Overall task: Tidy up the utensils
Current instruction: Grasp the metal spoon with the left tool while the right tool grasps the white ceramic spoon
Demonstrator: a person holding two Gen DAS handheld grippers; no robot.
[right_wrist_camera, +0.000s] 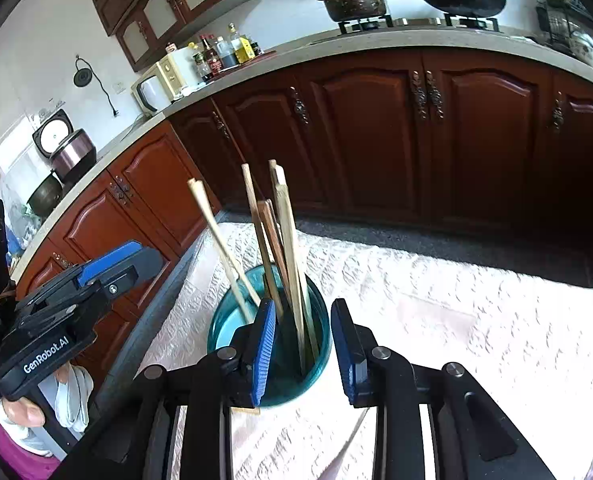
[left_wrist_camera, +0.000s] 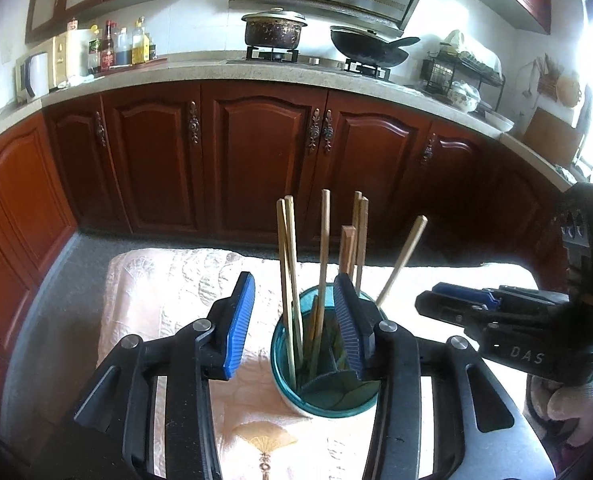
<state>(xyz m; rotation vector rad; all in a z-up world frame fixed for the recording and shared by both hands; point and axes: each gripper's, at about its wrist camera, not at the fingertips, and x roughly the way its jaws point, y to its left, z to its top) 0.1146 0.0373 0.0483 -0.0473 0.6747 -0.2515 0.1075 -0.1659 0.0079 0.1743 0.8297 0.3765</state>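
Left tongs (left_wrist_camera: 294,324): I am reading them as parted, nothing between the blue pads. Their right pad is hanging at the rim of the teal holder (left_wrist_camera: 286,376), partly over its mouth; the left pad is standing clear over the cloth.

Right tongs (right_wrist_camera: 303,348): also parted and holding nothing. Their left pad is sitting just in front of the holder's near rim, the right pad off to its side. I am seeing no pad pressing on any stick.

The chopsticks (left_wrist_camera: 324,236) are standing in the holder, long axes near upright, tops fanning out; one (left_wrist_camera: 402,260) is leaning away toward the right tongs' side. In the right wrist view the same leaning stick (right_wrist_camera: 220,240) is tilting off to the left.

So the holder is lying just ahead of and below both pairs of tongs, which are flanking it. Neither looks clearly nearer; I am judging the left marginally closer, since its pad is overlapping the mouth.

The holder is resting on a pale embossed cloth (left_wrist_camera: 168,292) covering the surface. I cannot find any loose utensil on it.
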